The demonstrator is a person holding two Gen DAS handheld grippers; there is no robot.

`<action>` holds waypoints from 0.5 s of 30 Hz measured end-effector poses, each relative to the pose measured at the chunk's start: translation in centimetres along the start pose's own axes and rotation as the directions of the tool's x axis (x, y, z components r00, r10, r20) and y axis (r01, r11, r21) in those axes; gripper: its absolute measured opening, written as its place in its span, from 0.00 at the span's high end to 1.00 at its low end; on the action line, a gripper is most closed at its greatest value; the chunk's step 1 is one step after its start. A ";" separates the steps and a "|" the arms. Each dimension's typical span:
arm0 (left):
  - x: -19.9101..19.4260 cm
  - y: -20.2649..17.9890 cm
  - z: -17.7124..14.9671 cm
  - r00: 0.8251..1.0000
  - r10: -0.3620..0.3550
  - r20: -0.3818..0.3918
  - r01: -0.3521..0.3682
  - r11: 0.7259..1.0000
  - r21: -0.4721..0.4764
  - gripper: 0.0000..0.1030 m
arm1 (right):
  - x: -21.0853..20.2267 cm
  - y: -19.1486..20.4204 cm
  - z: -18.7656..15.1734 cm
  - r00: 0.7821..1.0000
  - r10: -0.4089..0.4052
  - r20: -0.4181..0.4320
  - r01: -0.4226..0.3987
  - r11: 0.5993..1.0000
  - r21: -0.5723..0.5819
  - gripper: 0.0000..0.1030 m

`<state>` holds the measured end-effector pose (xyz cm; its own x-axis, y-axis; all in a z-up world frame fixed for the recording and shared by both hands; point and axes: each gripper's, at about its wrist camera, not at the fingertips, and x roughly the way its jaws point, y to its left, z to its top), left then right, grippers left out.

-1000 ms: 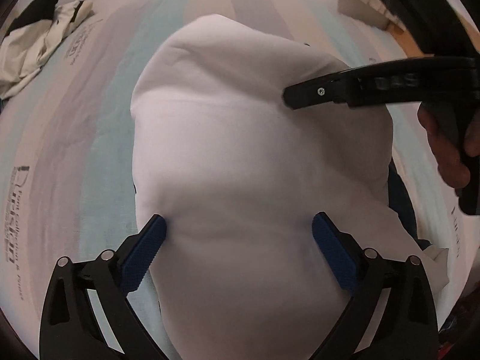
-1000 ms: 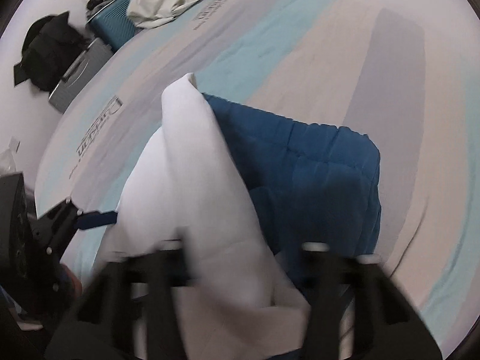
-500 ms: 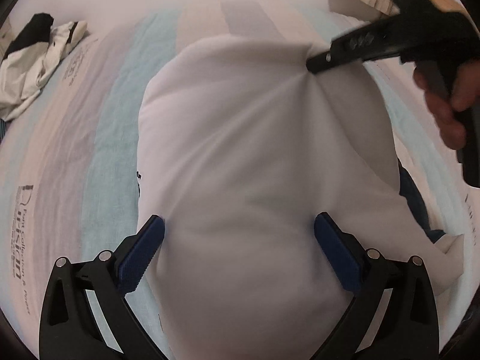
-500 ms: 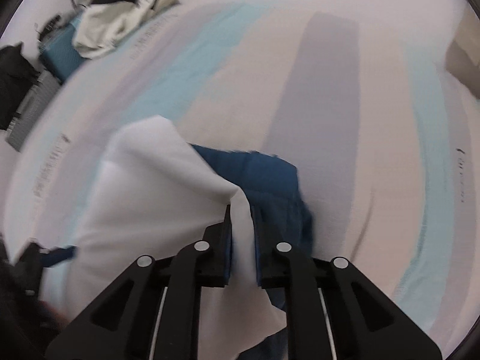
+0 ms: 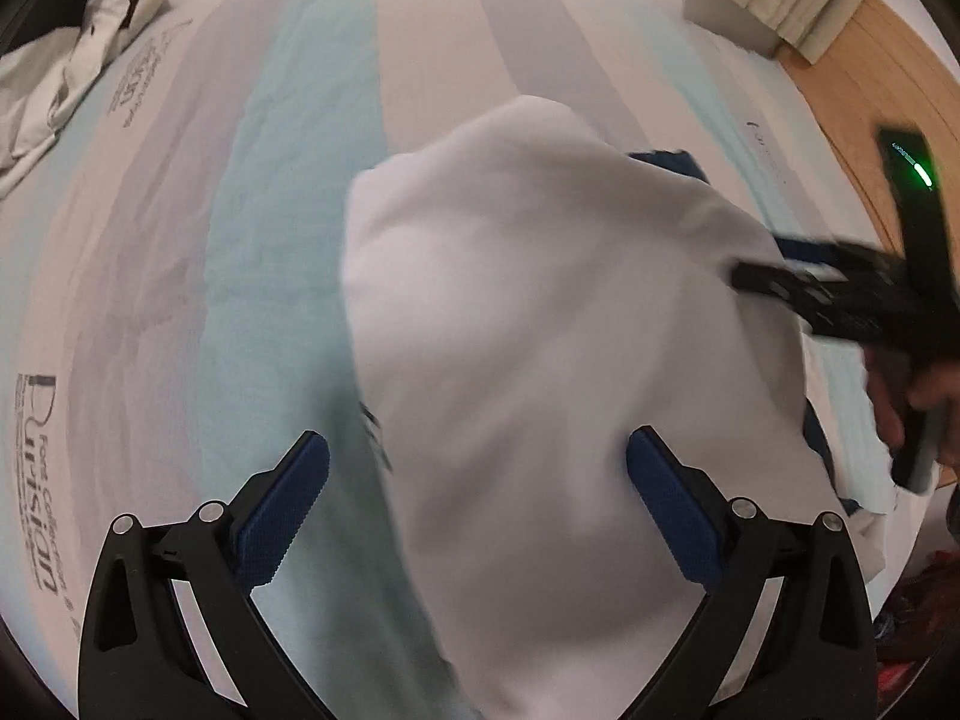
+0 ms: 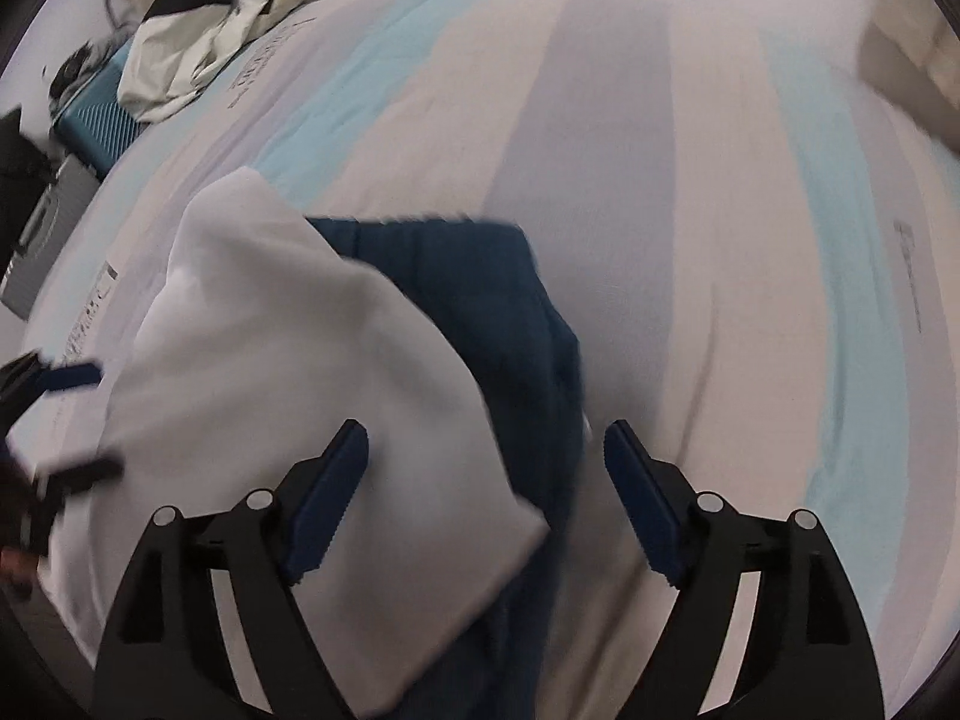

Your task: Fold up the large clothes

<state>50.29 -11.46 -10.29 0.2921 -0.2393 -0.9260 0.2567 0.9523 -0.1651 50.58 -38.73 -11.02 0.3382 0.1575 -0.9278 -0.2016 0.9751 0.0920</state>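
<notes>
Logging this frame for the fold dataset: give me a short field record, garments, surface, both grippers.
surface: striped bedsheet
top garment: white garment, lying over the blue one
under garment: blue garment, partly covered
left gripper: open, white cloth below
right gripper: jaws opening, pads off the cloth
background: black-and-white clothes pile at far bed edge

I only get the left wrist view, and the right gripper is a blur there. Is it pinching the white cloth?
Observer: No. The right gripper has its jaws opening, and no pad presses the white cloth.
Operator: What's the blue edge behind the cloth?
Observer: A blue garment lying under it, showing along its far and right sides.
Operator: Anything near the black-and-white garment?
Observer: A teal suitcase stands off the bed, next to that black-and-white garment.
</notes>
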 end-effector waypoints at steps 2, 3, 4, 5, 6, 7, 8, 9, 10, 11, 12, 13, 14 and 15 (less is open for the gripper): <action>0.4 1.4 0.7 0.999 -0.050 -0.004 0.050 0.999 -0.017 0.06 | 0.2 -0.6 -1.1 0.999 0.028 -0.043 -0.027 0.999 0.033 0.24; 0.7 1.8 0.8 0.996 -0.083 -0.010 0.083 0.996 -0.030 0.06 | 0.5 -1.1 -1.9 0.996 0.051 -0.067 -0.047 0.997 0.059 0.23; 1.5 2.5 1.0 0.991 -0.133 -0.032 0.131 0.990 -0.053 0.06 | 0.5 -1.4 -2.4 0.994 0.070 -0.083 -0.063 0.995 0.078 0.22; 2.1 2.9 1.1 0.986 -0.161 -0.046 0.157 0.985 -0.071 0.06 | 0.8 -1.6 -2.9 0.991 0.086 -0.098 -0.077 0.993 0.095 0.21; 2.8 3.2 1.0 0.977 -0.205 -0.059 0.200 0.976 -0.089 0.06 | 1.1 -1.7 -3.4 0.988 0.107 -0.112 -0.095 0.990 0.106 0.20; 3.4 3.5 1.1 0.971 -0.227 -0.070 0.219 0.971 -0.099 0.06 | 1.5 -1.6 -3.8 0.984 0.127 -0.126 -0.113 0.987 0.115 0.19; 4.0 3.5 1.0 0.967 -0.240 -0.080 0.231 0.967 -0.105 0.06 | 1.8 -1.5 -4.1 0.981 0.142 -0.134 -0.126 0.985 0.121 0.19; 4.2 3.3 0.9 0.965 -0.250 -0.083 0.241 0.965 -0.107 0.06 | 2.2 -1.4 -4.4 0.976 0.160 -0.145 -0.141 0.981 0.132 0.19; 4.7 3.1 0.7 0.962 -0.258 -0.091 0.247 0.963 -0.109 0.06 | 2.5 -1.3 -4.4 0.974 0.167 -0.151 -0.147 0.980 0.136 0.19; 4.9 3.0 0.6 0.962 -0.255 -0.094 0.244 0.963 -0.112 0.06 | 2.9 -1.1 -4.4 0.972 0.175 -0.157 -0.154 0.978 0.138 0.19; 5.1 3.0 0.6 0.961 -0.260 -0.093 0.249 0.962 -0.117 0.06 | 3.0 -1.1 -4.6 0.970 0.181 -0.160 -0.160 0.978 0.138 0.19; 5.1 2.8 0.4 0.960 -0.263 -0.091 0.252 0.960 -0.122 0.06 | 3.5 -0.8 -4.5 0.967 0.191 -0.166 -0.168 0.976 0.141 0.18; 5.1 2.6 0.3 0.961 -0.263 -0.090 0.251 0.960 -0.123 0.06 | 3.7 -0.8 -4.5 0.966 0.197 -0.170 -0.173 0.974 0.147 0.17; 5.2 2.6 0.1 0.960 -0.264 -0.090 0.252 0.959 -0.130 0.05 | 3.9 -0.9 -4.5 0.964 0.202 -0.173 -0.176 0.972 0.154 0.16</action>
<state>52.56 -10.28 -15.47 0.1300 -0.4645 -0.8760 0.2001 0.8776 -0.4356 47.94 -39.68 -16.39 0.1268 0.3217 -0.9383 -0.1143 0.9444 0.3084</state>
